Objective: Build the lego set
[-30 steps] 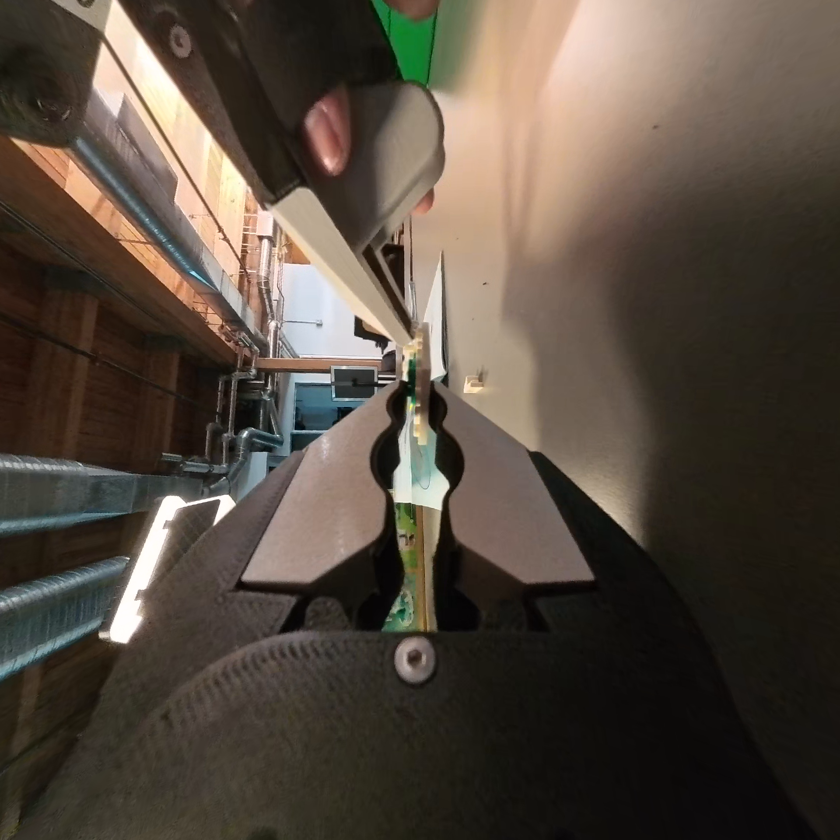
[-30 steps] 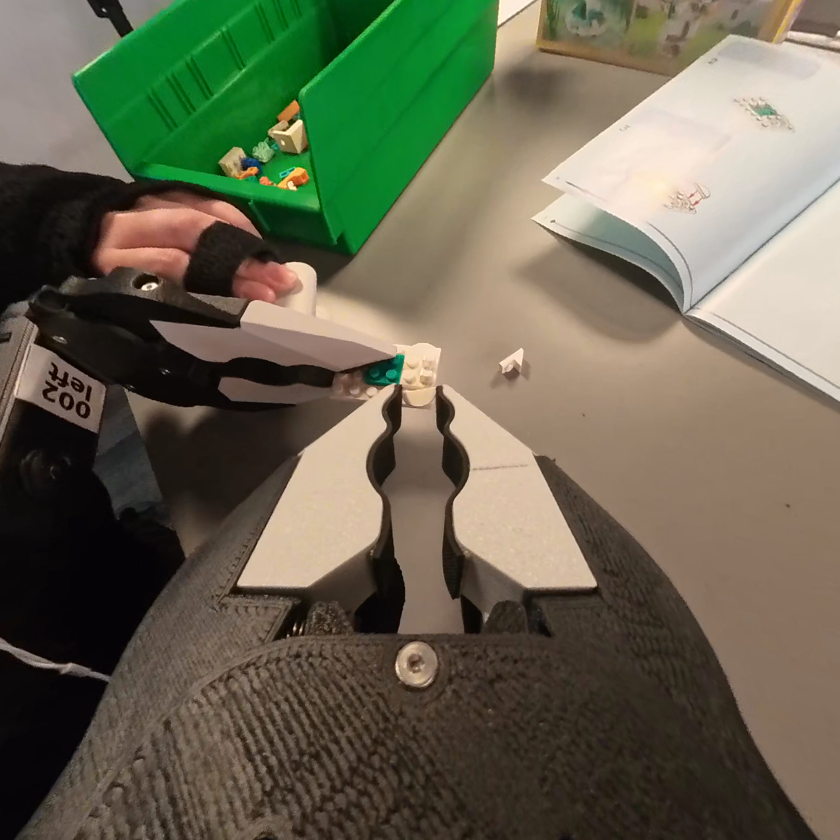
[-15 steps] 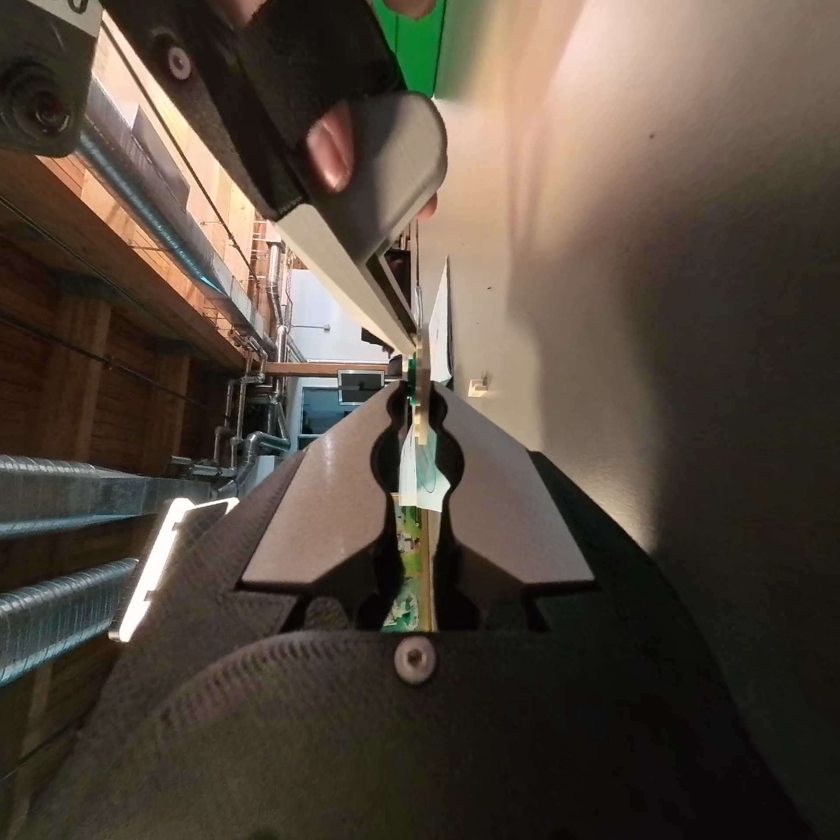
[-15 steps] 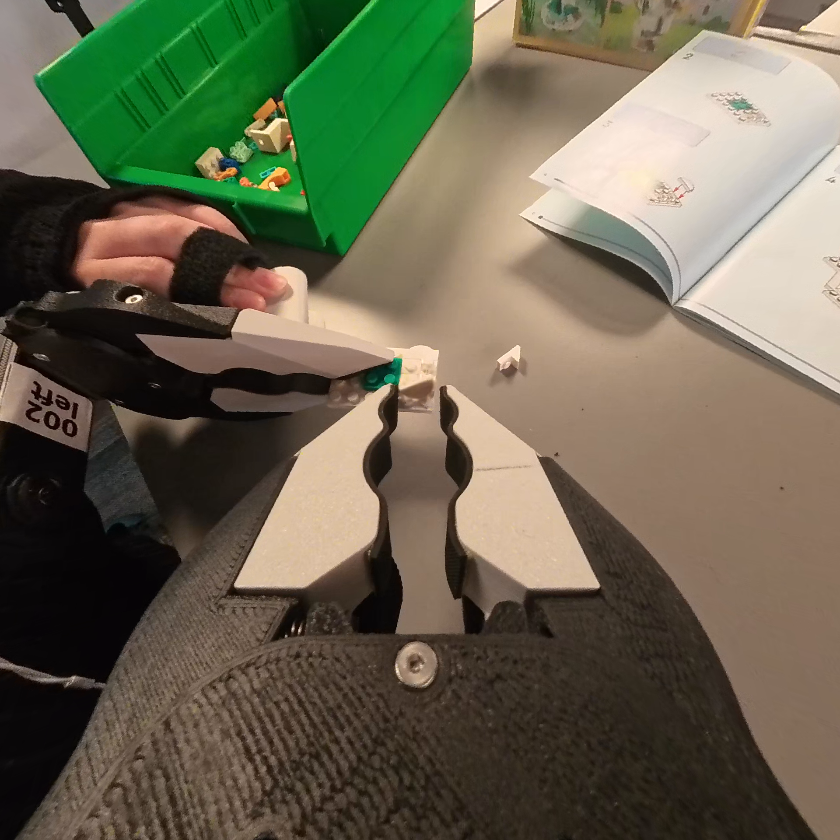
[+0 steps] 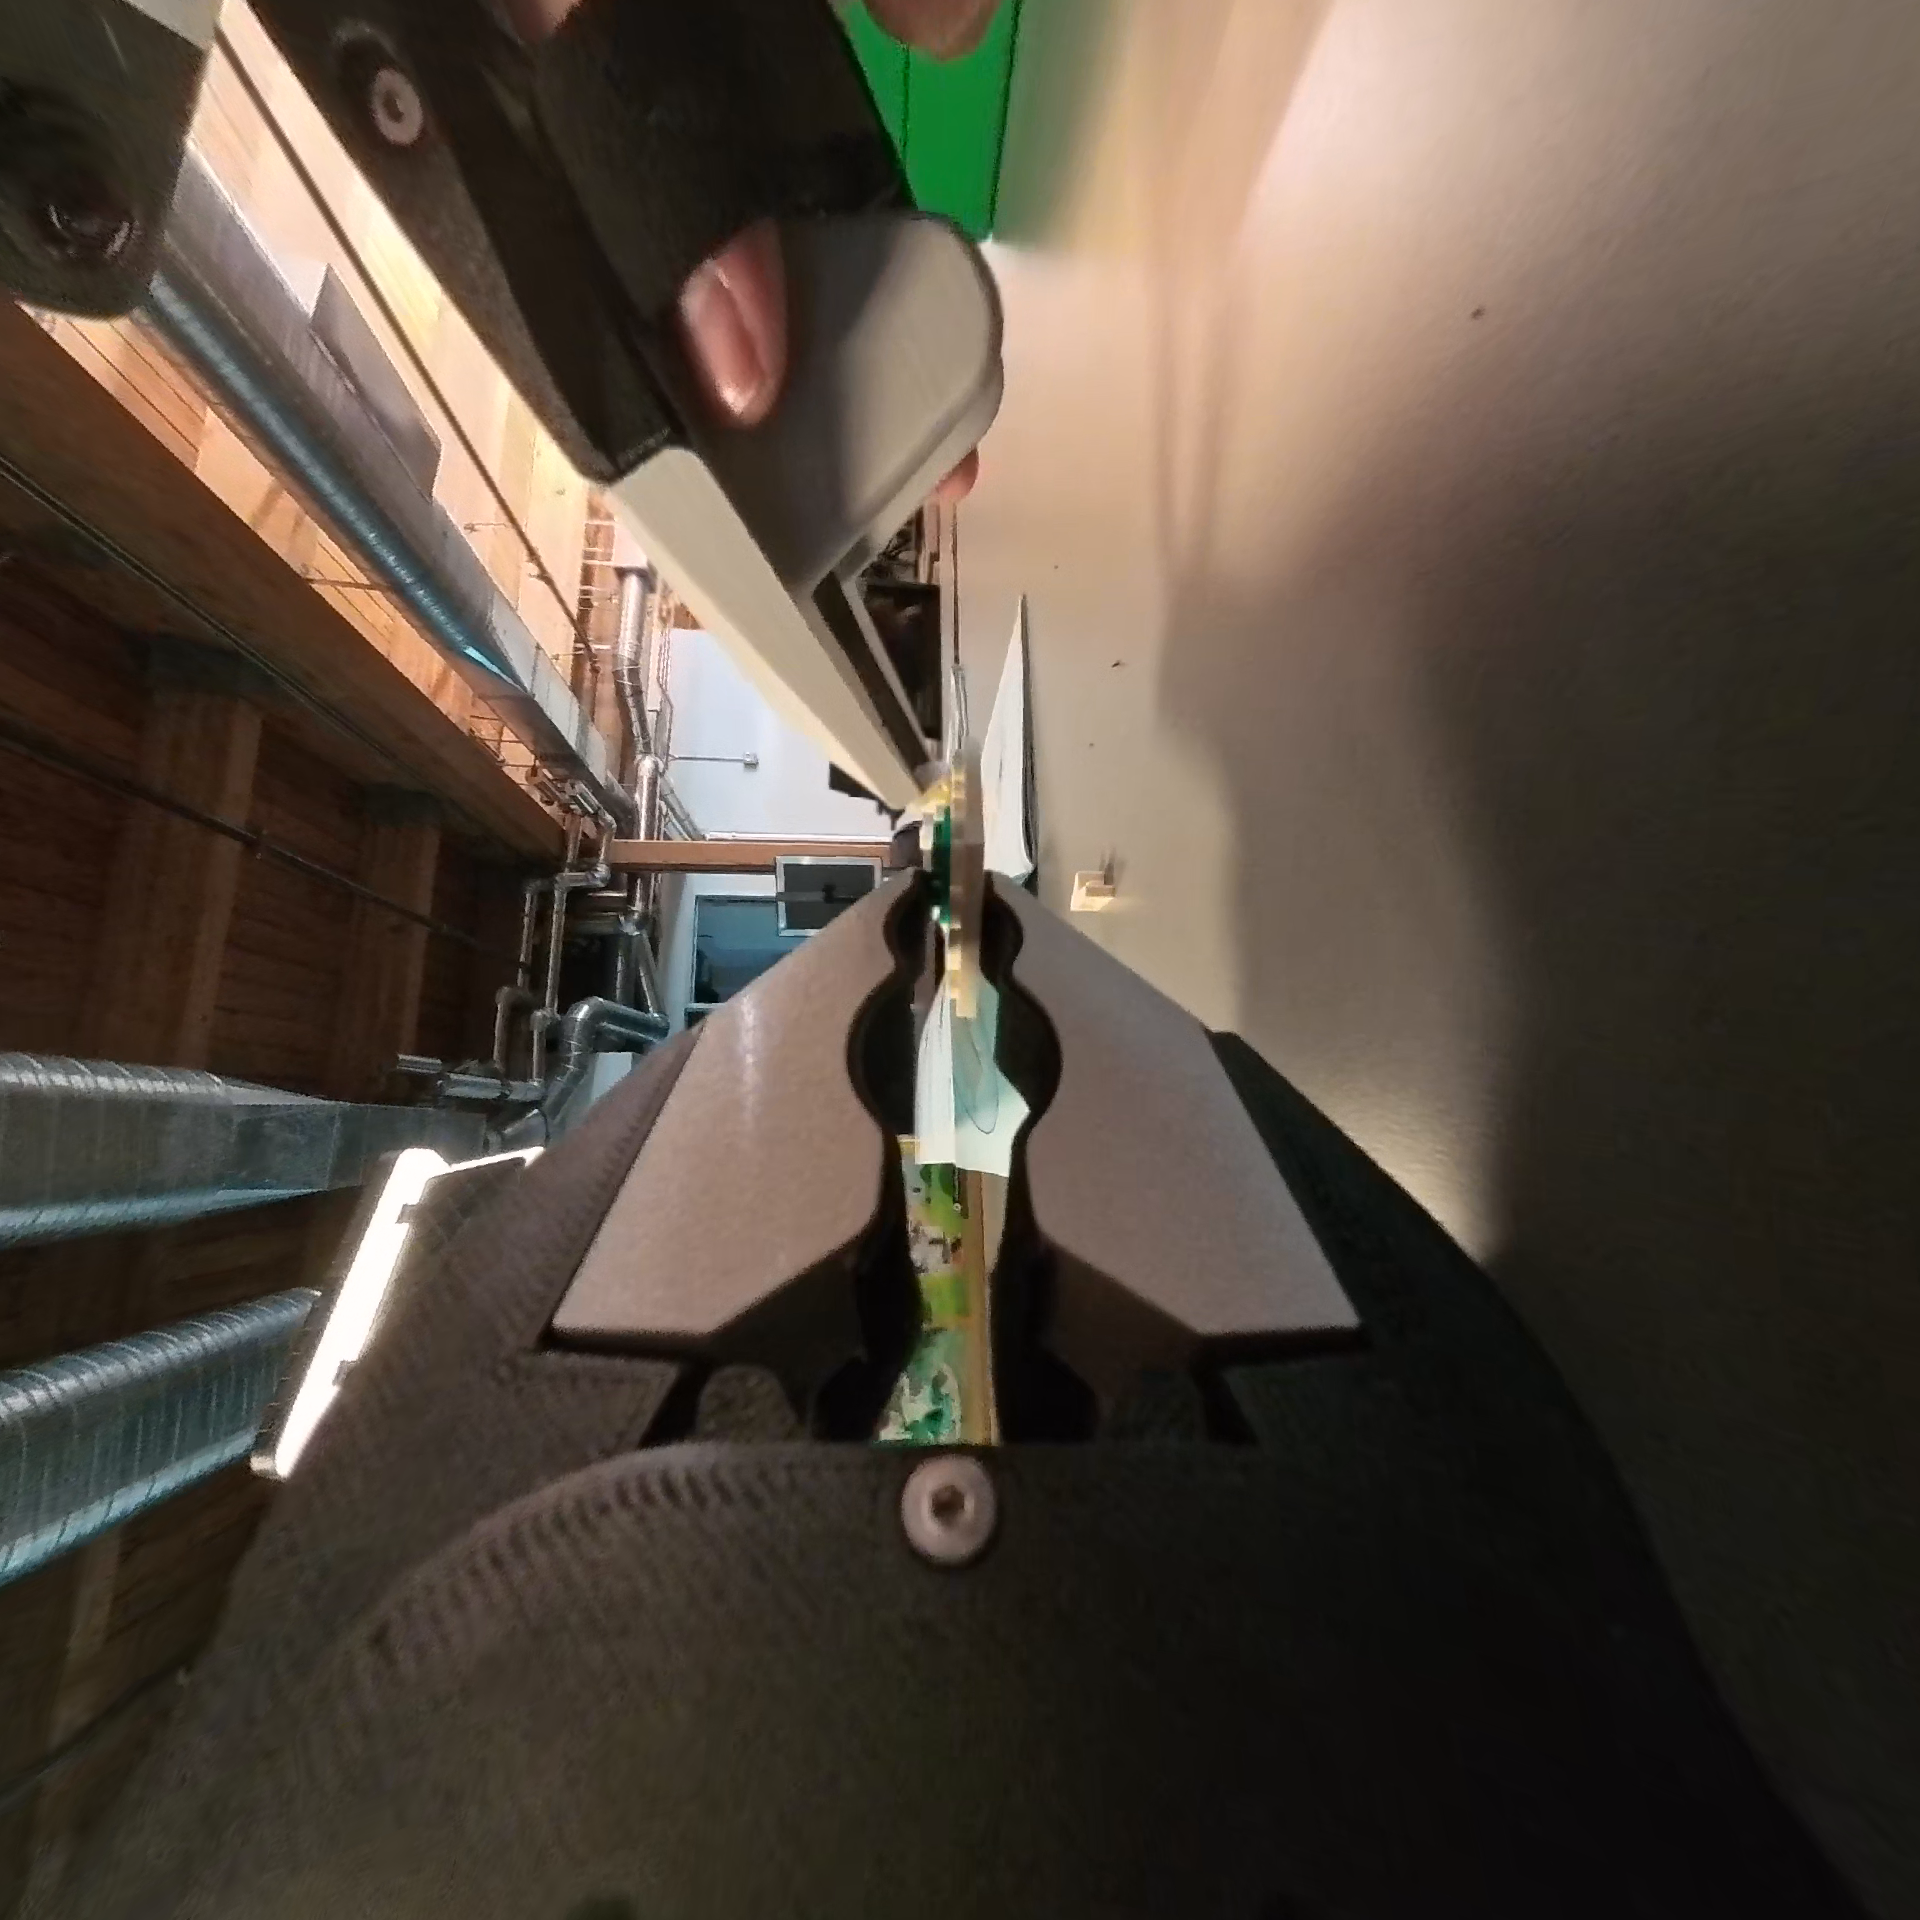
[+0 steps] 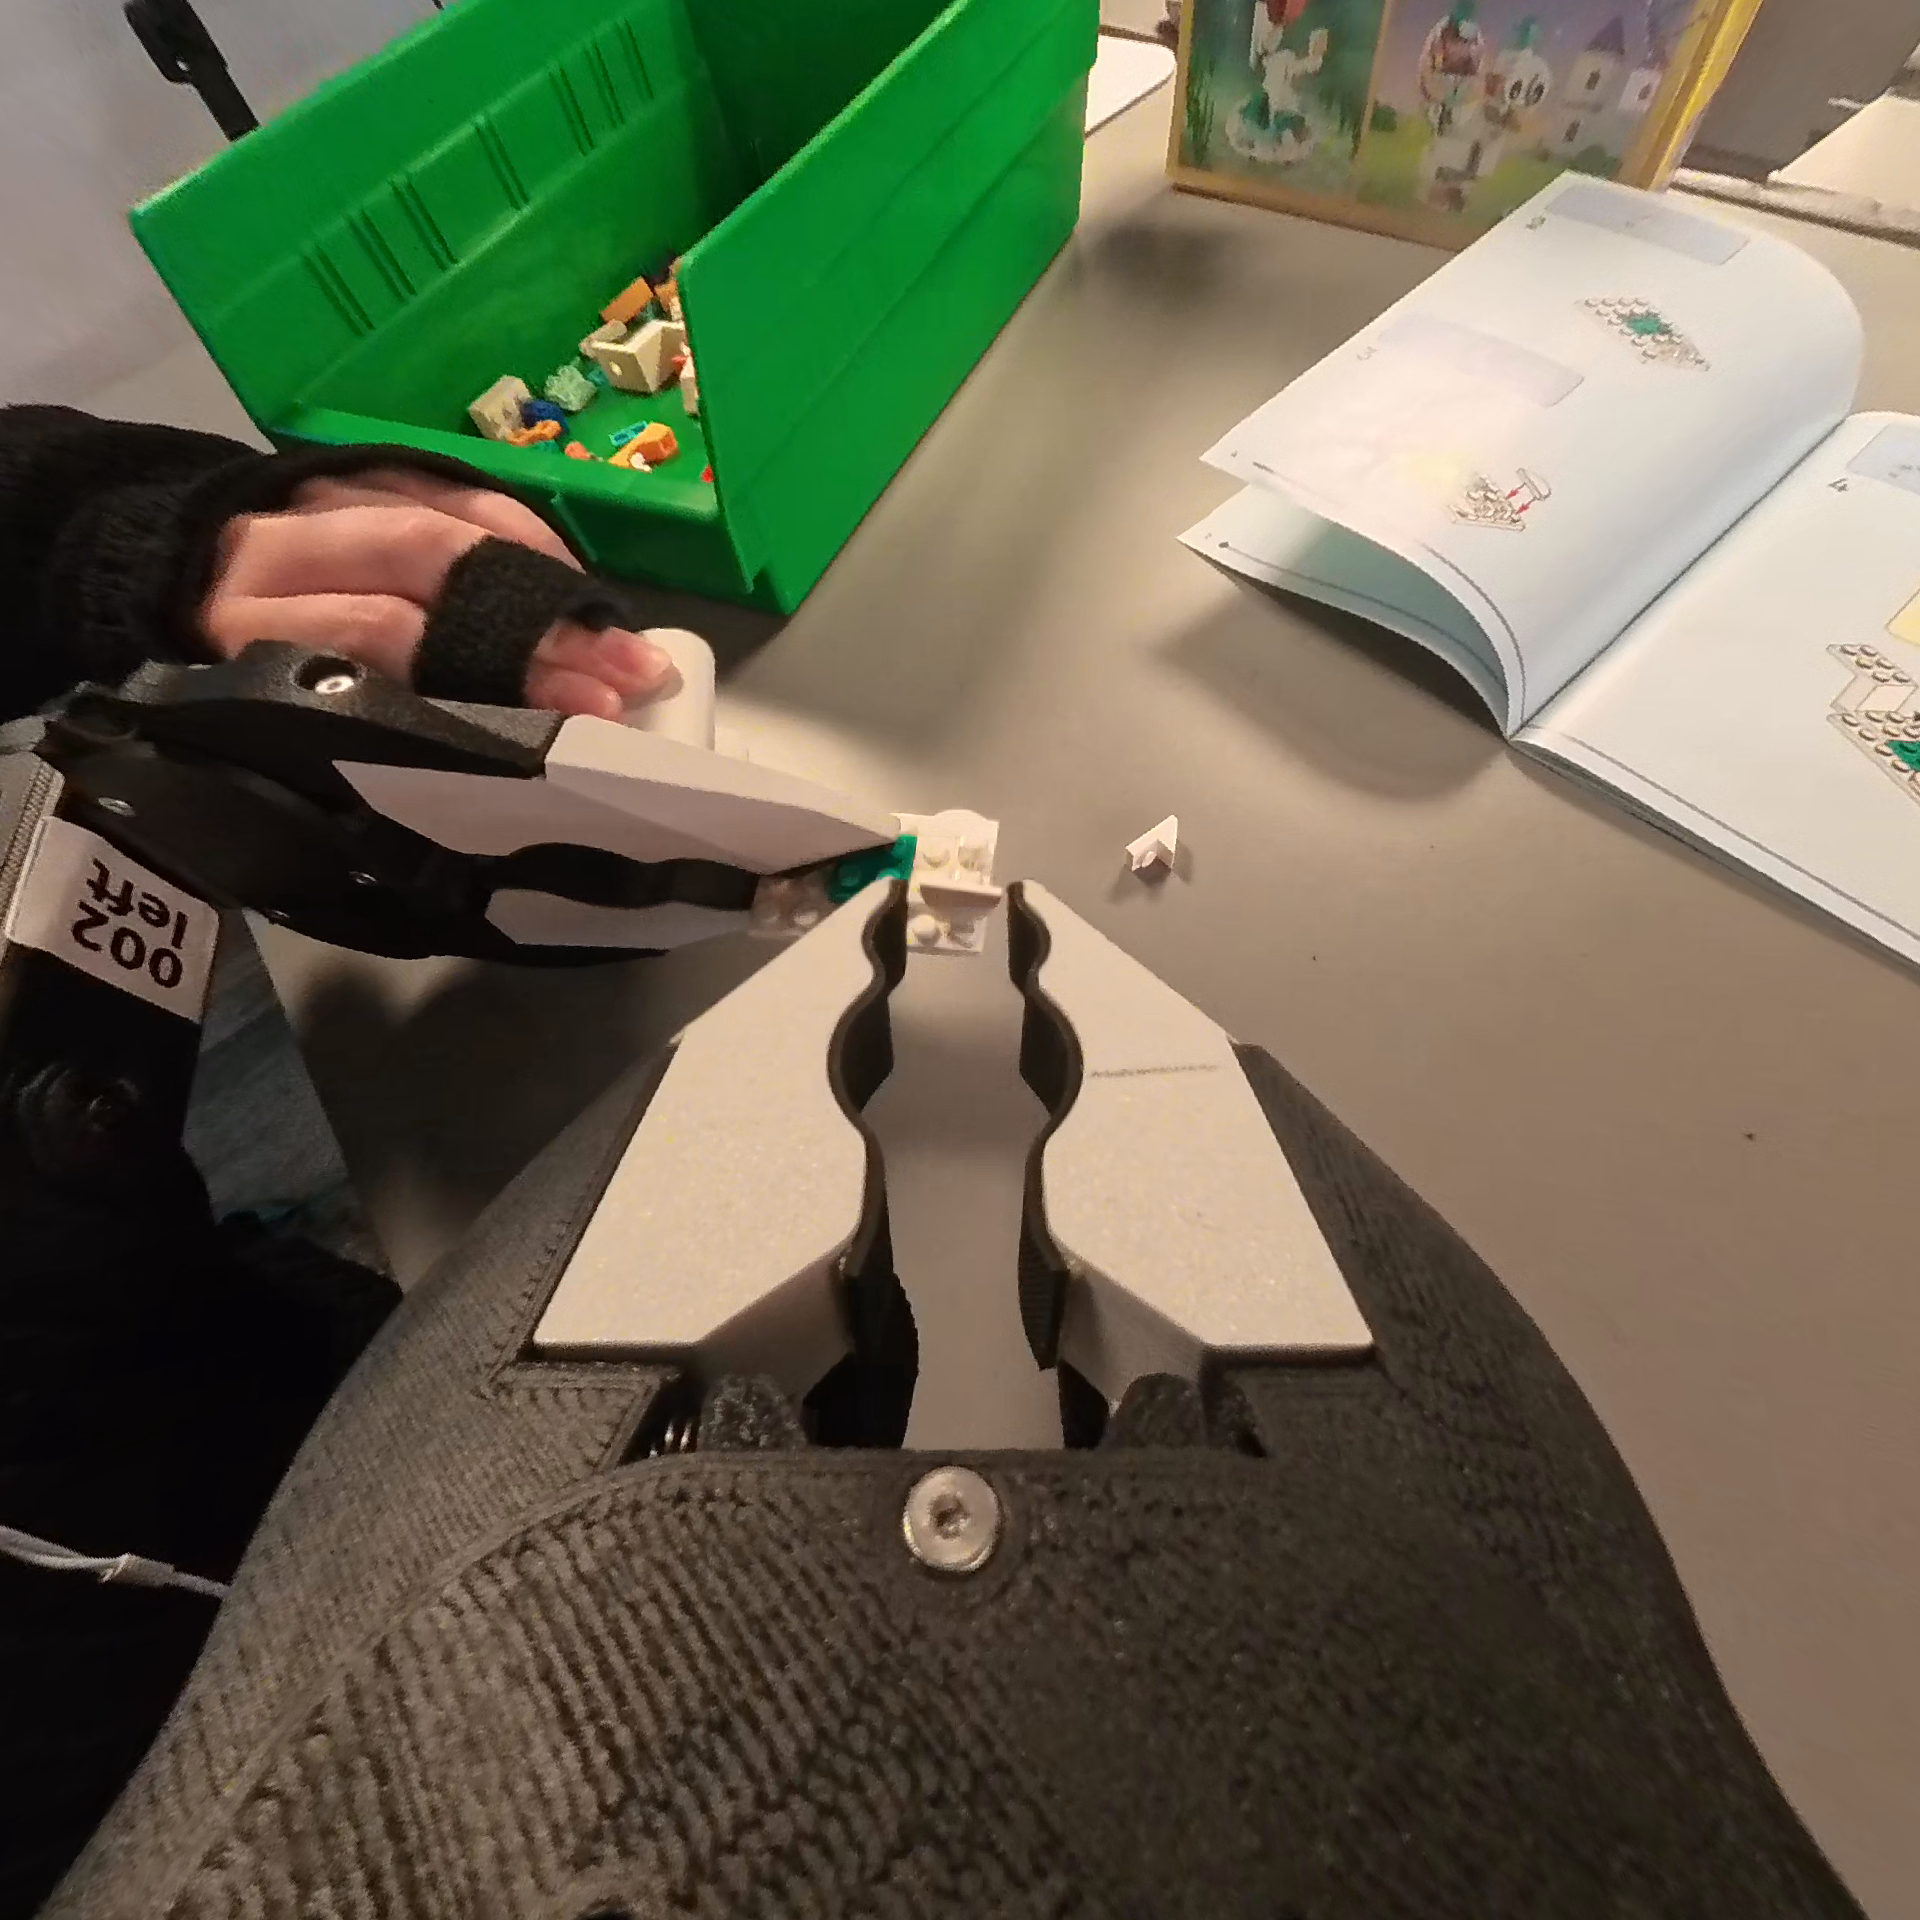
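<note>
Left hand-held gripper (image 6: 831, 888), pale grey wedge fingers on a black printed body, is pinched on the small white-and-teal studded brick assembly (image 6: 940, 862), gripping its left end just above the matt grey bench (image 6: 1351, 1039). It carries a white tag with black lettering, which I leave unread. My left hand (image 6: 395, 582), in a black knit fingerless glove, wraps its handle.

Right hand-held gripper (image 6: 951, 899) is narrowly parted, its wavy-edged grey fingers flanking the near edge of the assembly; whether they touch it I cannot tell. In the left wrist view the assembly shows edge-on as a thin plate between the tips of the left hand-held gripper (image 5: 951, 894).

A small white angled brick (image 6: 1153, 847) lies loose on the bench just right of the assembly. Glossy green ribbed plastic bin (image 6: 831, 343) sits behind, holding small mixed-colour bricks (image 6: 603, 405). Open pale-blue paper instruction booklet (image 6: 1621, 499) lies to the right, pages curling. Printed cardboard set box (image 6: 1423, 94) stands behind the booklet.
</note>
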`<state>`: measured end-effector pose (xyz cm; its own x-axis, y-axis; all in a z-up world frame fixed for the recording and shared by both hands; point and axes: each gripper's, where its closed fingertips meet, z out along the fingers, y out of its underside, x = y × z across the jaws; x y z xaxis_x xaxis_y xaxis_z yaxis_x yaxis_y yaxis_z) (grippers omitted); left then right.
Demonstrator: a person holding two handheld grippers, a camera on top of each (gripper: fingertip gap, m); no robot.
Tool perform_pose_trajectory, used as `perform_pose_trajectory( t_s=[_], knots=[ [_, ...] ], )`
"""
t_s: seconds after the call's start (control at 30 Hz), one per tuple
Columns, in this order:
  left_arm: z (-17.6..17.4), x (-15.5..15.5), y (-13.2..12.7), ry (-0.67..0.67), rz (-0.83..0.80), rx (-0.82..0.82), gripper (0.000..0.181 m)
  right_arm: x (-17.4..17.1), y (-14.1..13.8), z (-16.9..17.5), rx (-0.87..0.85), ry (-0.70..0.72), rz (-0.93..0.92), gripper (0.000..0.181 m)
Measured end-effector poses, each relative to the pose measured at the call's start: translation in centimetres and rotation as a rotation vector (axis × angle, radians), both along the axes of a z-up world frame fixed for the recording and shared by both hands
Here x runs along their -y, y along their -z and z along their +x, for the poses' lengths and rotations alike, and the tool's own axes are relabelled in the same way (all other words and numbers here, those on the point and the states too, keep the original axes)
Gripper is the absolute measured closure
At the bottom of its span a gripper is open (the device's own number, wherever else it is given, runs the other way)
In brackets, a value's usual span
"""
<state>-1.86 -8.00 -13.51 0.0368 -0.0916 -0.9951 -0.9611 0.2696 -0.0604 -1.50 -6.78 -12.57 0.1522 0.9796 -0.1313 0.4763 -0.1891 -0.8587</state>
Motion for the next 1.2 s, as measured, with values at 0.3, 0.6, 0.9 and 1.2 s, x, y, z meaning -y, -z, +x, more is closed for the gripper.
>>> perform_pose_trajectory(
  t_s=[0.3, 0.6, 0.9, 1.2],
  knots=[
    [0.0, -0.2, 0.1, -0.007, 0.014, -0.03, 0.174, 0.4, -0.6, 0.3, 0.125, -0.095, 0.036, 0.174],
    [0.0, -0.2, -0.1, -0.007, 0.018, -0.028, 0.174, 0.5, 0.1, 0.1, 0.169, -0.112, 0.031, 0.16],
    [-0.1, -0.3, 0.0, -0.012, 0.026, -0.058, 0.174, 0.1, 0.4, 0.5, 0.227, -0.124, 0.033, 0.168],
    [-0.1, -0.4, 0.4, -0.01, 0.015, -0.092, 0.174, -0.7, 5.6, 5.9, 0.732, -0.318, -0.071, 0.176]
  ],
)
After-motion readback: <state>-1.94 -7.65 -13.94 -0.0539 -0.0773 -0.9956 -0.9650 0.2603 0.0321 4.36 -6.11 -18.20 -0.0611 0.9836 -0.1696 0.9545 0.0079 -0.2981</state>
